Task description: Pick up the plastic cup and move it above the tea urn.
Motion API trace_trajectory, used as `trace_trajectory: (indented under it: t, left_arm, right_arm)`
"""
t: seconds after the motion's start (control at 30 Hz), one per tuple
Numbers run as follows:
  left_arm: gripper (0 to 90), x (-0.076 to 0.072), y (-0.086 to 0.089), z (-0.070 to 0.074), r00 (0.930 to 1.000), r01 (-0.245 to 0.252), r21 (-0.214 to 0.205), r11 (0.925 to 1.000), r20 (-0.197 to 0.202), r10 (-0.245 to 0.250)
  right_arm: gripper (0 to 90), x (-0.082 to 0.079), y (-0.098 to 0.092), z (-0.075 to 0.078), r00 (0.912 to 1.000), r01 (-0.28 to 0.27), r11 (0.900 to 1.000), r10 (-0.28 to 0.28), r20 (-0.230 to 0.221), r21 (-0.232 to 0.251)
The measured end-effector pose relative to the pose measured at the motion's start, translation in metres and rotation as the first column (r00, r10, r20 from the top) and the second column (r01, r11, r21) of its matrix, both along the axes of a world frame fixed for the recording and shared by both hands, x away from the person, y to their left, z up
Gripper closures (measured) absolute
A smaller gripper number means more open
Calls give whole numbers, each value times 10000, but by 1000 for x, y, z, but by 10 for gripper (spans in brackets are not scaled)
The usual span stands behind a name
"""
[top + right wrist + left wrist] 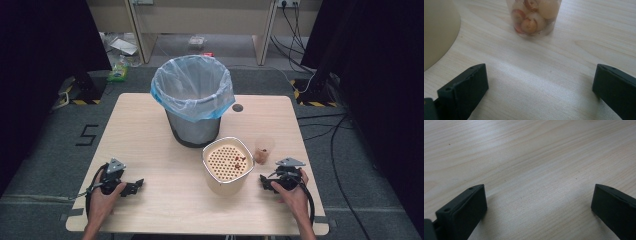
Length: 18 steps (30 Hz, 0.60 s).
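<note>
A clear plastic cup [263, 149] with reddish and pale pieces inside stands right of the cream strainer pot [227, 165]; the right gripper view shows the cup [534, 16] straight ahead and the pot's wall [437, 30] at the left. My right gripper [266, 182] rests on the table just in front of the cup, open and holding nothing; its jaws stand wide apart [540, 87] over bare wood. My left gripper [136, 186] lies at the table's front left, open too, with bare table between its jaws [539, 205].
A grey bin [193, 100] lined with a clear and blue bag stands at the middle back of the wooden table [150, 125]. The pot's perforated insert holds a few reddish bits [239, 161]. Cables and a shelf stand on the floor beyond.
</note>
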<state>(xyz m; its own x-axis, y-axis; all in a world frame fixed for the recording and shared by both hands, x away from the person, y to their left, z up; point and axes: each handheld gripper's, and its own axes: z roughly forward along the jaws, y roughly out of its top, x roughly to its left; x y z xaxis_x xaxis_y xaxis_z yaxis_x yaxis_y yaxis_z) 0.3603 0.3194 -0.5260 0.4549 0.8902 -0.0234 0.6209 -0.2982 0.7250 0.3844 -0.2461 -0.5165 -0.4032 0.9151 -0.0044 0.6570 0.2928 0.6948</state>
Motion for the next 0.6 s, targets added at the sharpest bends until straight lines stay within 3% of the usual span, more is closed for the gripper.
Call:
trace_trajectory:
  t: [0.2, 0.23, 0.27, 0.37, 0.4, 0.6]
  left_arm:
    - [0, 0, 0, 0, 10000, 0, -1, 10000, 1, 0]
    - [0, 0, 0, 0, 10000, -1, 0, 10000, 0, 1]
    - [0, 0, 0, 0, 10000, 1, -2, 10000, 1, -1]
    - [0, 0, 0, 0, 10000, 2, -1, 10000, 1, -2]
    - [0, 0, 0, 0, 10000, 4, -2, 10000, 1, -4]
    - [0, 0, 0, 0, 10000, 36, -3, 10000, 5, -36]
  right_arm:
    - [43, -1, 0, 2, 9999, -114, 9999, 113, -46, -29]
    - [203, -2, -1, 4, 9994, -320, 9995, 321, 115, -41]
    - [237, -4, -1, 6, 9995, -309, 9995, 309, 120, 38]
    - [142, -5, -1, 10, 9992, -285, 9994, 280, 271, 180]
    - [191, -6, -2, 13, 9996, -205, 9996, 201, 202, 178]
    - [188, -13, -6, 32, 9975, -19, 9994, -5, 708, 341]
